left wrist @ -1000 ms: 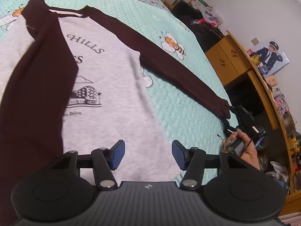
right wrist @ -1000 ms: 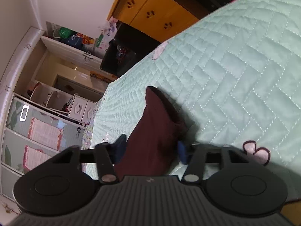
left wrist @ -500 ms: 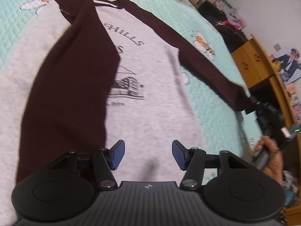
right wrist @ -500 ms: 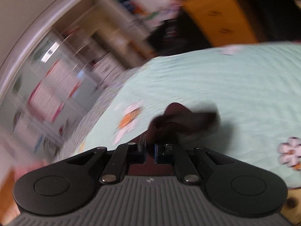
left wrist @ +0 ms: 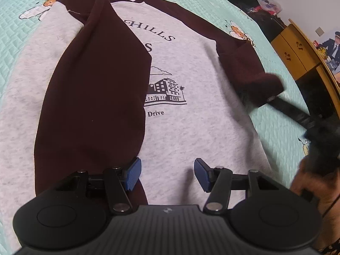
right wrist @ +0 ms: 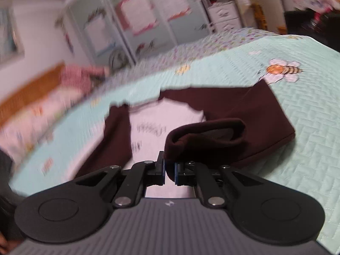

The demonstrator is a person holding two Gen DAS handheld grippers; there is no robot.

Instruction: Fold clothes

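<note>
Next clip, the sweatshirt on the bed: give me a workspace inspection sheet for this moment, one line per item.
Surface: mint quilted bedspread with bee prints, covering the bed.
Job's things: grey sweatshirt lies flat, print up; one maroon sleeve is folded across the chest; the other sleeve's cuff is lifted over the body.
Clutter: nothing seen on the bedspread.
Grippers: left gripper open above the hem, touching nothing; right gripper shut on the cuff.
Cables: thin dark cord by the person's hand, at the frame edge.
Surroundings: wooden cabinet; shelving and drawers, blurred.
</note>
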